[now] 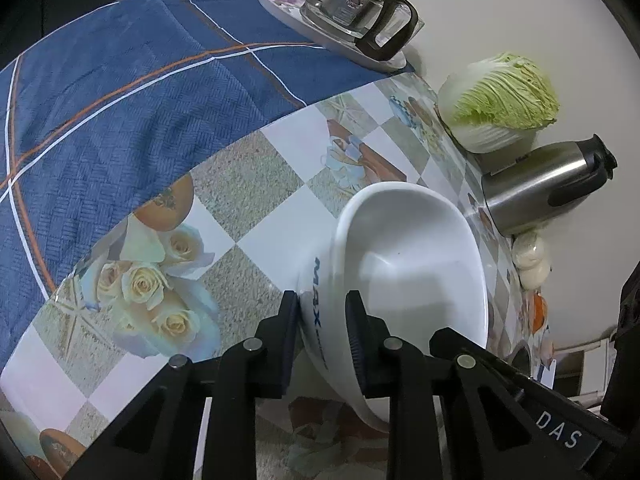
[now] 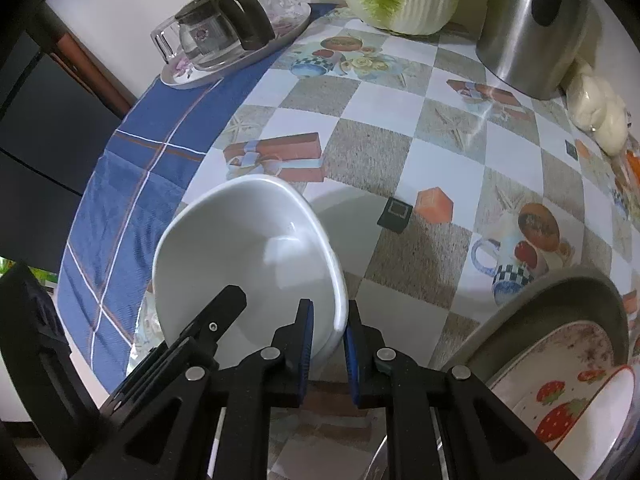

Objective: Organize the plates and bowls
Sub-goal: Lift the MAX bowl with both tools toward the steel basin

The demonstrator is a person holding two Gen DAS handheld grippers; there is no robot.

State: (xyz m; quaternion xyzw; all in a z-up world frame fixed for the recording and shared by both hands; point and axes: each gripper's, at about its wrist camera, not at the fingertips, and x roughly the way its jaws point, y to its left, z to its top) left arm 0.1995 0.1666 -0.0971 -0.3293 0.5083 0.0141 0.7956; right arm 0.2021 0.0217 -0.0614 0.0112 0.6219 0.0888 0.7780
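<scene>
My left wrist camera looks steeply down, close over the white bowl [image 1: 412,264] toward the table's [image 1: 256,184] far edge. My right one looks likewise; both share the bowl, cabbage [image 1: 500,100] and kettle [image 1: 544,184].

The left tool [image 1: 322,320] is matte black plastic with ribbed inner pads, round silver pins at its linkage joints and white letters "DAS" on one arm. The right tool [image 2: 327,328] is likewise black with silver pins, its pads edged blue.

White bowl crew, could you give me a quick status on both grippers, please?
Left gripper and right gripper both clamped on the white bowl, opposite rim sides. Bowl tilted above the table. Strawberry dishes lower right; path clear.
</scene>
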